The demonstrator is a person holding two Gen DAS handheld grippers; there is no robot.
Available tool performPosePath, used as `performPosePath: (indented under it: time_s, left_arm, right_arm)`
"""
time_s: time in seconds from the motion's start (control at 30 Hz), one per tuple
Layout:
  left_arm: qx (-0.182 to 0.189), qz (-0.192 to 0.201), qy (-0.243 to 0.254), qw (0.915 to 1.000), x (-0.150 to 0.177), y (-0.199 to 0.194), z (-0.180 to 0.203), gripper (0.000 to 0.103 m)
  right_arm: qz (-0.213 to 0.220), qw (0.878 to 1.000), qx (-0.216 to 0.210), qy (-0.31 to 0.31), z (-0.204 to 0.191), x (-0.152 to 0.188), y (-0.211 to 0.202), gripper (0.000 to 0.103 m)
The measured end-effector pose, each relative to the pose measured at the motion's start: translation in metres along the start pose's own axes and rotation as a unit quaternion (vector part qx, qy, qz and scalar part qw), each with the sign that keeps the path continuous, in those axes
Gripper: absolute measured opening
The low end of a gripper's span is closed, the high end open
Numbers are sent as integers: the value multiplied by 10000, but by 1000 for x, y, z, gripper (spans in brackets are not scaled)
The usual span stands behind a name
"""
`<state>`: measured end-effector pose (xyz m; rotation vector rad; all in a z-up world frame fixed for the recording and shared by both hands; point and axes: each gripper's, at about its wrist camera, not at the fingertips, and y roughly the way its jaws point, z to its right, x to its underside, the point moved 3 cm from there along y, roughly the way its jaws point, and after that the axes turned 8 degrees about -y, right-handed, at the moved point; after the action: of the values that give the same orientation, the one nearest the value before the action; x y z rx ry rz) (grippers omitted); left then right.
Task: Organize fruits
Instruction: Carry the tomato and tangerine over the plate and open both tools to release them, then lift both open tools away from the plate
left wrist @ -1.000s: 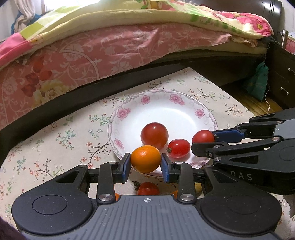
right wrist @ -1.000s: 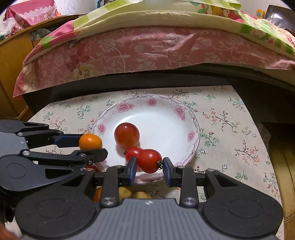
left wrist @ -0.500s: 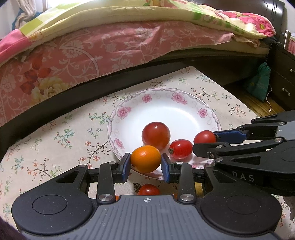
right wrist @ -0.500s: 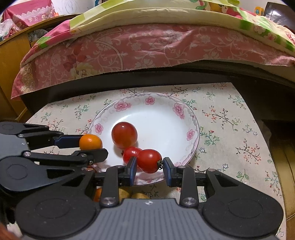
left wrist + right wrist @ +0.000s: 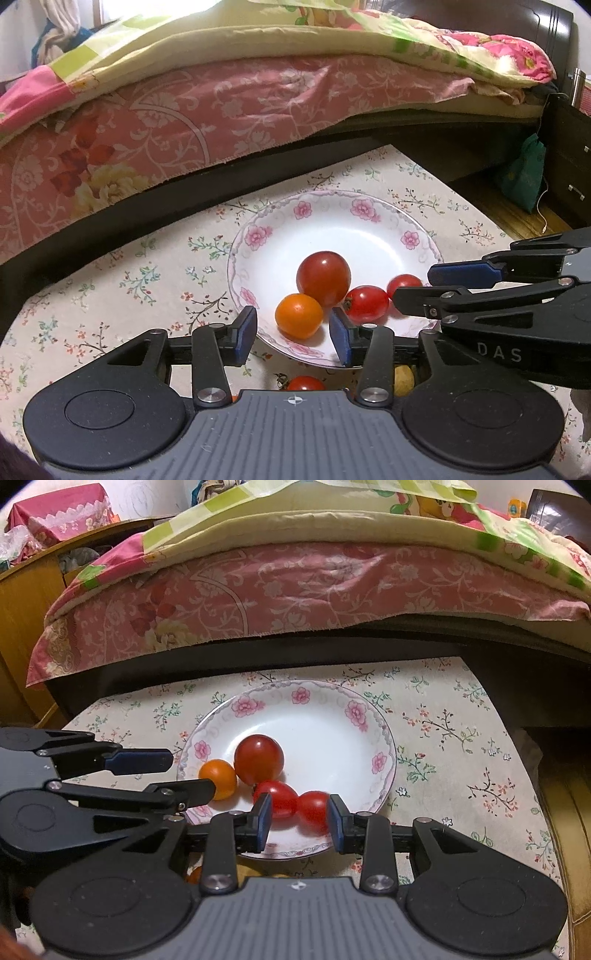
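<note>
Both my claws, left (image 5: 293, 330) and right (image 5: 299, 818), stand apart; orange tomato (image 5: 299, 316) and cherry tomato (image 5: 314, 810) rest near the plate (image 5: 332, 716) rim. Withdrawing carelessly could nudge them off.

A home bedroom. A bed (image 5: 229, 110) spans the upper half of both views, covered by a pink floral sheet (image 5: 295, 590) and a yellow-green quilt (image 5: 332, 40). Dark drawers (image 5: 569, 162) stand at right of the left view, a wooden cabinet (image 5: 26, 602) at left of the right view. A floral tablecloth (image 5: 443, 731) fills the lower centre.
</note>
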<state>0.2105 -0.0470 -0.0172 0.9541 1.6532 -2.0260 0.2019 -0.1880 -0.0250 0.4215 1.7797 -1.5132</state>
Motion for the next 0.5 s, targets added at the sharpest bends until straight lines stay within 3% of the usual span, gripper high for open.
performPosePath:
  time_s: [0.5]
  left_arm:
    - [133,-49,155,9998,16,-23,-4,62]
  right_arm:
    - [-89,9997,-192,-96,-7,11,-15,34]
